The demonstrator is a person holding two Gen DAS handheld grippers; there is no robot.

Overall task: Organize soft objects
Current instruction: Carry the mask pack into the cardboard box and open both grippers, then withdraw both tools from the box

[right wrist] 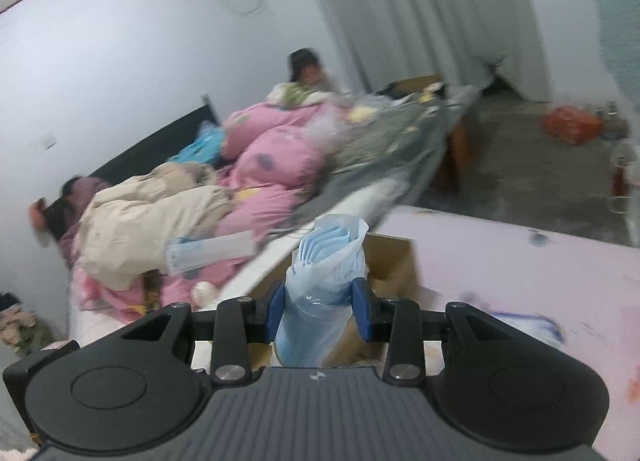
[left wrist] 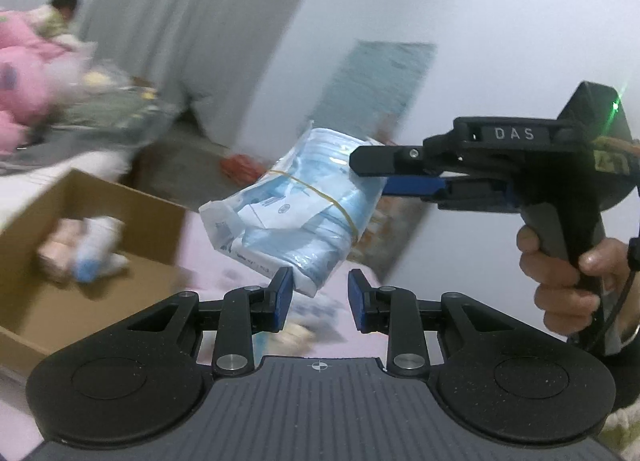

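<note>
A clear plastic pack of blue face masks [left wrist: 296,205], bound with a rubber band, hangs in the air over the pink surface. My right gripper [left wrist: 370,175] is shut on its right end; in the right wrist view the pack [right wrist: 320,293] sits squeezed between the blue pads of that gripper [right wrist: 319,311]. My left gripper [left wrist: 319,299] is open just below the pack's lower corner, not holding it. A cardboard box [left wrist: 44,261] stands at the left with soft packets [left wrist: 84,249] inside; it also shows behind the pack in the right wrist view [right wrist: 390,261].
A pink sheet covers the surface [right wrist: 520,273]. A bed with pink quilts [right wrist: 272,165], a beige coat [right wrist: 140,221] and a second mask pack [right wrist: 212,251] lies at the left. Two people [right wrist: 306,69] are on the bed. Curtains and bare floor lie beyond.
</note>
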